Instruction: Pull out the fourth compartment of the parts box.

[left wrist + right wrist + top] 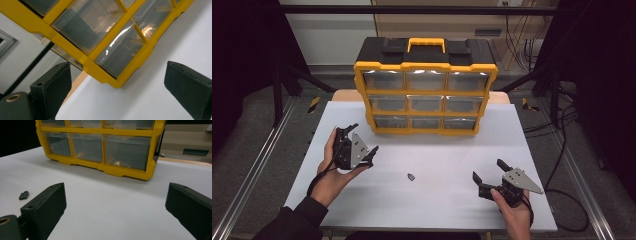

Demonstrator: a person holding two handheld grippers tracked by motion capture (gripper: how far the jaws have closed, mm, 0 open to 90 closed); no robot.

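A yellow and black drawer organizer (pixel 425 90) with clear drawers stands at the back of the white table (pixel 437 210). A small dark piece (pixel 411 176) lies on the table in front of it, between the two hands. My left gripper (pixel 363 138) is held at the left, open and holding nothing, tilted toward the organizer's lower left corner (pixel 110 80). My right gripper (pixel 488 170) hovers low at the front right, open and holding nothing. In the right gripper view the small dark piece (pixel 23 195) lies to the left of the jaws, with the organizer (pixel 100 147) ahead.
Metal frame rails (pixel 257 165) run along the table's left side. Black cables (pixel 562 165) trail on the floor at the right. A wooden tabletop edge (pixel 347 95) shows behind the white sheet. One lower right drawer holds a small pale item (pixel 117 163).
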